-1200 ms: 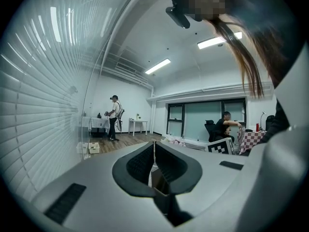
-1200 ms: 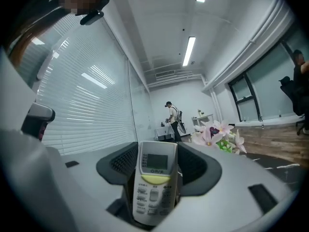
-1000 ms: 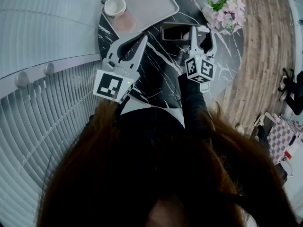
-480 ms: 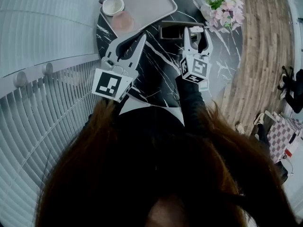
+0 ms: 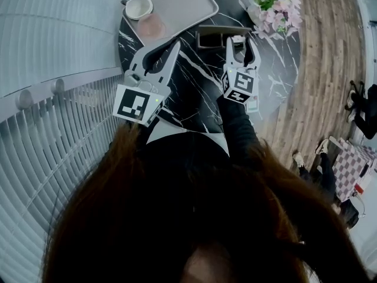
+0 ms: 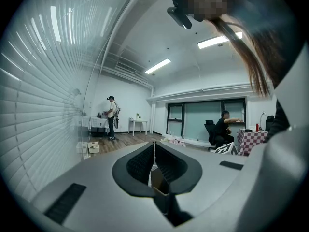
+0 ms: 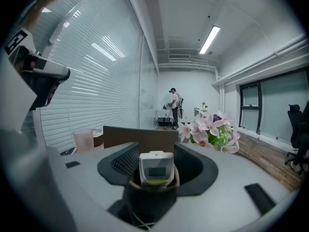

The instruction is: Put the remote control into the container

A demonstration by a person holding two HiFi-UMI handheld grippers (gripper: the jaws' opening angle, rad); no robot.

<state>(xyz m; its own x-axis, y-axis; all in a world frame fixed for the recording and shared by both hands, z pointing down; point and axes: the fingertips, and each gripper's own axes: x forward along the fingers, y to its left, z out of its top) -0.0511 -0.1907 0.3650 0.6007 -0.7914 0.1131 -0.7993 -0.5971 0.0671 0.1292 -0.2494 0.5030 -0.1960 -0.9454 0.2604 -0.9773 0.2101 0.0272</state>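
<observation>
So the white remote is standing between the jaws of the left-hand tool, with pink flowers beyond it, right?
Not quite: the remote stands between the jaws of the right tool, which have just been closing round it. The left tool is shut and empty. The pink flowers are indeed beyond it. The right gripper view shows this.

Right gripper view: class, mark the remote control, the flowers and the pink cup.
remote control (image 7: 156,170), right gripper view, on its small screen.
flowers (image 7: 210,126), right gripper view, on a pink bloom.
pink cup (image 7: 83,138), right gripper view, on its side wall.
</observation>
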